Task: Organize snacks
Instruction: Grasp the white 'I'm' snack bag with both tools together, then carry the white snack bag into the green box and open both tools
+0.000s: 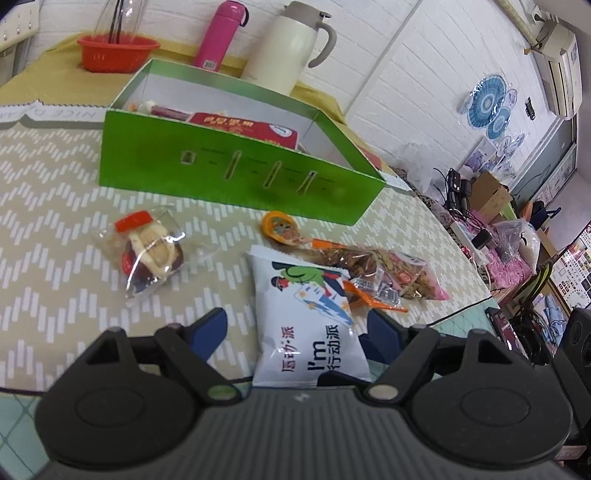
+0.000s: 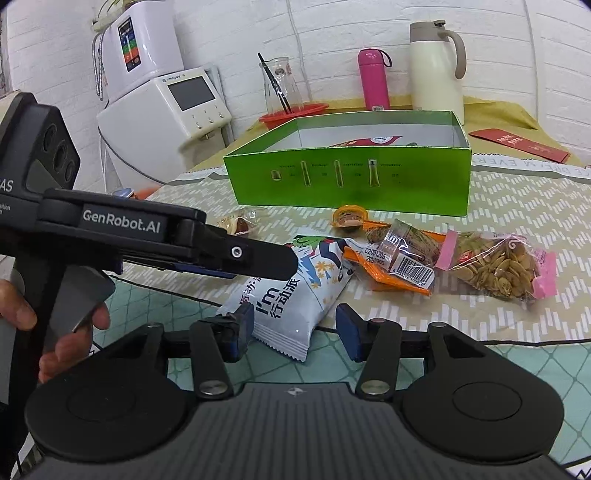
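A white-blue snack bag (image 1: 306,317) lies at the table's near edge, also in the right wrist view (image 2: 295,291). My left gripper (image 1: 295,325) is open with its blue pads on either side of the bag. My right gripper (image 2: 295,328) is open just before the bag's near end. The green box (image 1: 236,173) stands behind and holds a red packet (image 1: 243,127). On the cloth lie a clear date packet (image 1: 151,251), an orange jelly cup (image 1: 280,229), an orange packet (image 2: 391,266) and a seed bag (image 2: 498,266).
A cream jug (image 1: 288,48), pink bottle (image 1: 221,33) and red basket (image 1: 116,51) stand behind the box. A white appliance (image 2: 162,122) stands left of the table. A red envelope (image 2: 517,144) lies to the box's right. Clutter lies beyond the table's right edge.
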`<action>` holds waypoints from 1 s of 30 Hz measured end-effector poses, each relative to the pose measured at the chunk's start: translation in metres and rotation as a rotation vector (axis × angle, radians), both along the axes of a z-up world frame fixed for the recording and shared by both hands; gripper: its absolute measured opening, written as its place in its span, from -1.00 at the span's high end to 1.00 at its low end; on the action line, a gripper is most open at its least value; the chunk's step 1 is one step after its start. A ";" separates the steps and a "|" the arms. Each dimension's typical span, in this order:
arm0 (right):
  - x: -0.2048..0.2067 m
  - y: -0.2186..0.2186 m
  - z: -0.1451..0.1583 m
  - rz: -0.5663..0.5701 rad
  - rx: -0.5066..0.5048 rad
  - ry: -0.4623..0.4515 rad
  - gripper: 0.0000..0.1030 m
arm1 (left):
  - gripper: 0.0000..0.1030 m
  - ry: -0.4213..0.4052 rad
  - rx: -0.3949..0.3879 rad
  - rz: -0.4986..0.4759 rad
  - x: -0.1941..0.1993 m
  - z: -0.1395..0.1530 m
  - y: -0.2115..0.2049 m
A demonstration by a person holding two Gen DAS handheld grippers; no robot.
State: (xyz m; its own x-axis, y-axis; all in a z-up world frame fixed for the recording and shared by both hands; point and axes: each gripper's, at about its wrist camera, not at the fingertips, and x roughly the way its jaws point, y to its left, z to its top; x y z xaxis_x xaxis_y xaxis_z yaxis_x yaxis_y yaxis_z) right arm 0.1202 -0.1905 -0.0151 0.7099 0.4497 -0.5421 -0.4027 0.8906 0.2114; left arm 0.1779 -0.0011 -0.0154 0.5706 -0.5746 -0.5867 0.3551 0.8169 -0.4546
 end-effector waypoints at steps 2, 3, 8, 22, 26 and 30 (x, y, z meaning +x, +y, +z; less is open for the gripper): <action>0.001 0.001 -0.003 -0.008 0.010 -0.011 -0.49 | -0.51 -0.016 0.022 -0.016 0.002 -0.003 -0.004; 0.001 0.001 -0.004 -0.010 0.016 -0.009 -0.27 | -0.11 -0.035 0.048 -0.024 -0.001 -0.002 -0.008; -0.003 -0.001 0.004 -0.009 0.027 0.001 0.49 | 0.35 -0.049 0.073 -0.016 -0.009 0.001 -0.014; -0.004 -0.009 0.068 0.018 0.000 -0.211 0.62 | 0.40 -0.223 0.027 0.015 -0.010 0.071 -0.018; 0.014 -0.016 0.085 0.002 -0.022 -0.269 0.62 | 0.40 -0.252 -0.006 0.012 0.015 0.089 -0.027; 0.038 -0.028 0.094 -0.018 -0.022 -0.287 0.62 | 0.40 -0.274 -0.010 0.010 0.041 0.100 -0.040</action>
